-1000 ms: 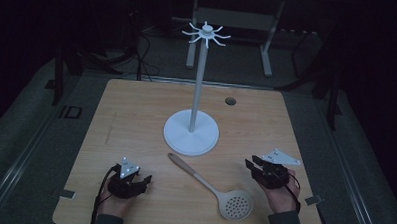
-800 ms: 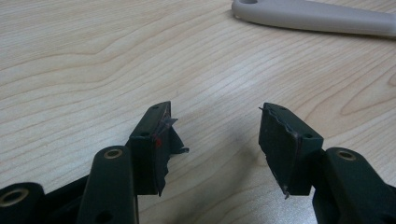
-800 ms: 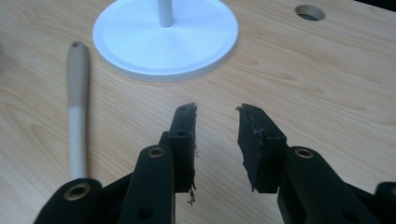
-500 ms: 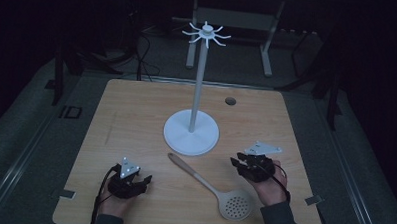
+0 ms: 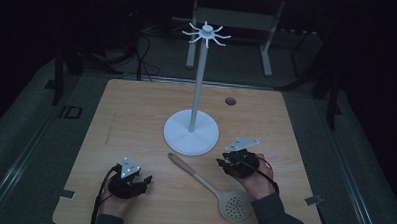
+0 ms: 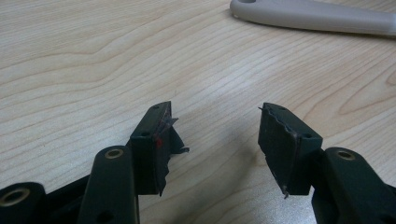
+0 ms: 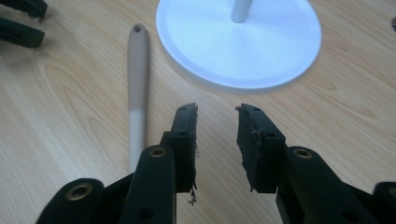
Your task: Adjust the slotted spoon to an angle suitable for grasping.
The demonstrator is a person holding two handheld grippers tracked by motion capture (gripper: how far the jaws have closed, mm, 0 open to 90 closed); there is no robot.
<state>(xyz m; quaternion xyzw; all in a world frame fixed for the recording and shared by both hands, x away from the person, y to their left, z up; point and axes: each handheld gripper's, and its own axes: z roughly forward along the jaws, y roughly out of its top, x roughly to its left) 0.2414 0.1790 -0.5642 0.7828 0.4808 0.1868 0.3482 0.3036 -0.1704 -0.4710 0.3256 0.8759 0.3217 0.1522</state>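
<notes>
The right tool point(image 5: 223, 164) is sitting farther left and nearer the spoon's handle than a second ago, having come in from the desk's right edge toward the stand's base; the left tool point(image 5: 143, 182) is resting where it was, near the front left of the desk point(image 5: 136, 115). The right tool's jaws are standing spread with a moderate gap, gripping nothing, hovering just above the wood; in the right gripper view its tips point(image 7: 215, 116) are pointing at the rim of the white stand point(image 7: 243, 42), with the slotted spoon point(image 7: 137, 88) lying just to their left. The left tool's jaws point(image 6: 215, 130) are standing wider apart, also empty, low over bare wood, the spoon's handle point(image 6: 317, 16) lying across the desk ahead of them. The spoon point(image 5: 209, 185) is lying diagonally between the two tools, its perforated bowl toward the front edge; the stand point(image 5: 191, 134) is rising just behind its handle end, hooks fanning out at the top.
</notes>
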